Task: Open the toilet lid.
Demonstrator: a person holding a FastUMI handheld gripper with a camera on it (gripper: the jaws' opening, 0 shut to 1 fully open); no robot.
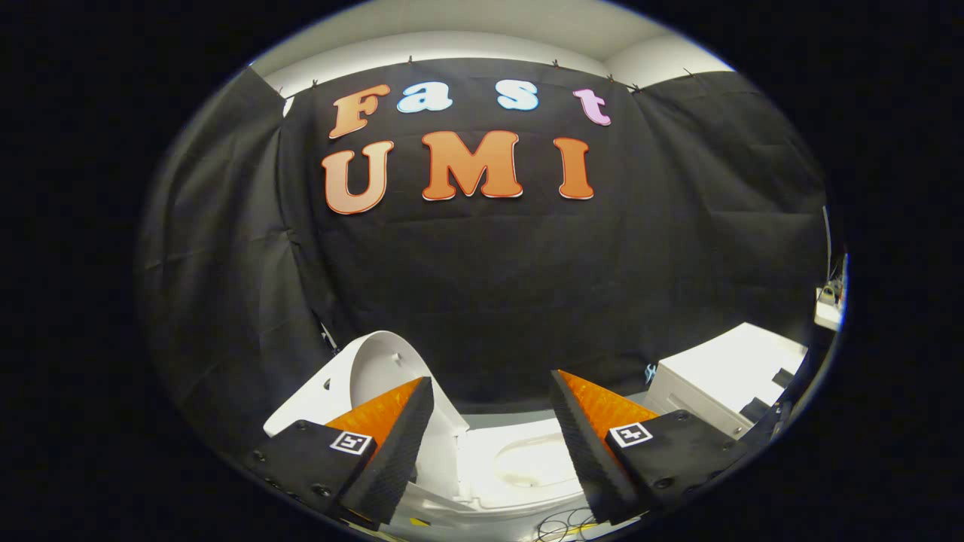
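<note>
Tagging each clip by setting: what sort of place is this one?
Likely a staged recording booth with a toilet, not a real bathroom. Black cloth forms the wall, a white toilet with its lid raised stands before it, and the open gripper holds nothing.

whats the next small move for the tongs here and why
Probably just draw the tongs back and stop. The toilet lid already stands raised, apart from the open seat and bowl that show between the fingers. The tongs are open and hold nothing, so the lift looks done.
</note>
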